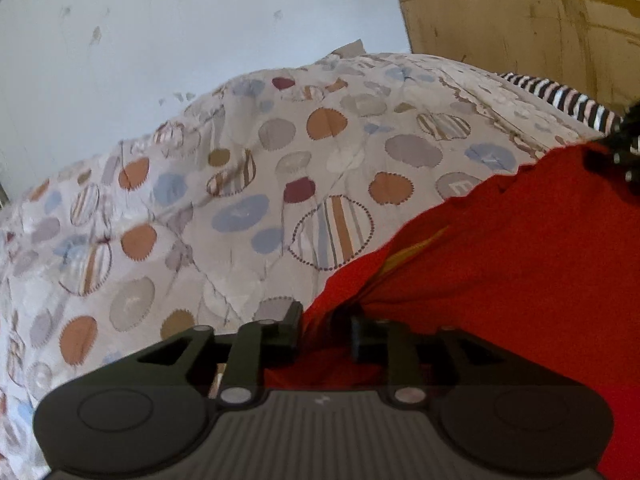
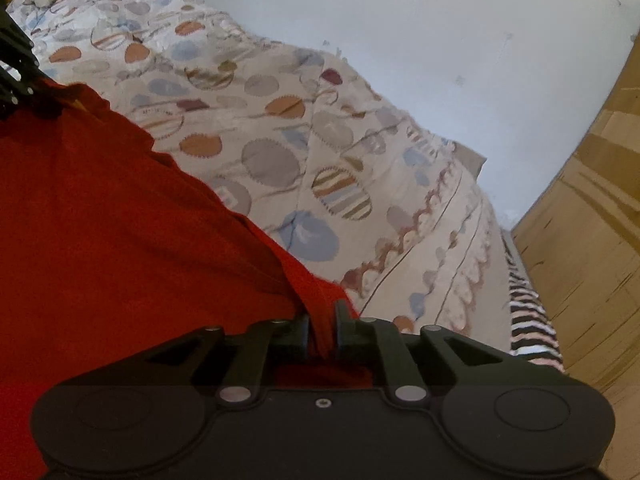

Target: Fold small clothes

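Both tongs are low over a bed, each at one edge of a red garment, and the step in hand looks like laying it down after carrying it across, either to spread it or to finish a fold.

The left tongs stand partly open, with a clear gap between the fingers. A bunched edge of the red cloth lies in that gap, but the pads do not appear to press on it. The right tongs are nearly closed, with a narrow ridge of the same cloth between the fingers. Whether the pads pinch it I cannot tell.

From each pair of tongs the garment runs forward and toward the other pair, draped on the bedspread. The next move, I judge, calls for letting the cloth go fully and drawing both tongs back without dragging it, then checking that the edge lies flat.

The bedspread is pale, quilted and printed with blue, orange, grey and striped circles. Beyond the tongs it rises to a plain white wall. A wooden panel stands to the right, and a black-and-white striped cloth lies at the bed's right edge.
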Available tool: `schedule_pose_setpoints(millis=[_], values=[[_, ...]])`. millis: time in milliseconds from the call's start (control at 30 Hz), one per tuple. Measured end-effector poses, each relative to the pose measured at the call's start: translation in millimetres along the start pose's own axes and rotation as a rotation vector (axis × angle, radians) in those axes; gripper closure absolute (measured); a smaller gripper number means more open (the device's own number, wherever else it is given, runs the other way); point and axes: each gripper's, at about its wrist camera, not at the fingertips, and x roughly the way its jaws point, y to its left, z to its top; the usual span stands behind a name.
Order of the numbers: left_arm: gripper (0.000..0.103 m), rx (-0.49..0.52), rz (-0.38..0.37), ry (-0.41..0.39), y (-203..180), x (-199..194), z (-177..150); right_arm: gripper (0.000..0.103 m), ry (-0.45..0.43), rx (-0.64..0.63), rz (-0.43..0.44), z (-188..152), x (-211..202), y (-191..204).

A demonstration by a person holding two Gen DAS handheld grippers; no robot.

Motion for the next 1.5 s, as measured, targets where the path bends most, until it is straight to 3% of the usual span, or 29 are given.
schedule_pose_setpoints(millis=[67, 133, 200, 233, 267, 300, 400, 567, 700, 900, 967, 1100, 1167, 1233, 1400, 1500], values=[[0.052, -0.043, 0.003, 0.012, 8.8, 0.6, 1.5, 0.082, 0.007, 0.016, 0.001, -3.2, 4.8, -0.3], [0.045, -0.062, 0.007, 0.003, 13.5, -3.0, 1.1, 0.074, 0.008, 0.047, 0.007, -5.4, 8.3, -3.4], [0.032, -0.070, -0.010, -0.007, 18.1, -8.8, 0.1, 0.065, 0.008, 0.078, 0.022, -8.0, 10.6, -6.6], [0.019, -0.084, -0.022, -0.012, 21.9, -12.5, -0.9, 0.063, 0.010, 0.090, 0.024, -9.4, 11.9, -7.7], [0.009, -0.106, -0.033, -0.018, 26.9, -16.3, -1.9, 0.058, 0.012, 0.100, 0.025, -10.1, 12.8, -9.0], [0.007, -0.134, -0.043, -0.025, 33.0, -19.8, -2.9, 0.050, 0.012, 0.114, 0.025, -11.4, 13.8, -10.0], [0.004, -0.254, -0.087, -0.030, 58.0, -28.7, -8.2, 0.029, 0.007, 0.173, 0.018, -14.6, 14.9, -16.3], [0.001, -0.477, -0.182, -0.056, 94.2, -43.2, -30.5, 0.003, -0.064, 0.357, 0.097, -25.2, 1.2, -43.5], [0.001, -0.517, -0.273, -0.068, 91.0, -53.1, -50.0, 0.001, -0.133, 0.419, 0.118, -37.2, -26.0, -56.5], [0.004, -0.386, -0.337, -0.062, 50.4, -65.6, -60.0, 0.001, -0.140, 0.408, 0.141, -54.7, -54.6, -54.2], [0.025, -0.360, -0.341, -0.043, 37.3, -66.2, -58.6, 0.005, -0.137, 0.404, 0.133, -54.8, -52.4, -52.6], [0.052, -0.370, -0.347, 0.019, 24.2, -59.9, -56.3, 0.023, -0.112, 0.451, 0.141, -49.5, -35.2, -54.3], [0.088, -0.382, -0.331, 0.039, 24.1, -56.6, -57.3, 0.030, -0.100, 0.471, 0.147, -45.3, -25.2, -55.1], [0.091, -0.402, -0.317, 0.028, 25.4, -58.1, -60.6, 0.038, -0.095, 0.476, 0.147, -41.9, -18.1, -54.3], [0.092, -0.537, -0.265, -0.049, 38.0, -79.8, -77.5, 0.085, -0.050, 0.469, 0.139, -39.3, -4.3, -51.2], [0.093, -0.667, -0.266, -0.059, 51.1, -84.5, -95.5, 0.090, -0.061, 0.488, 0.134, -41.2, -5.0, -52.1]])
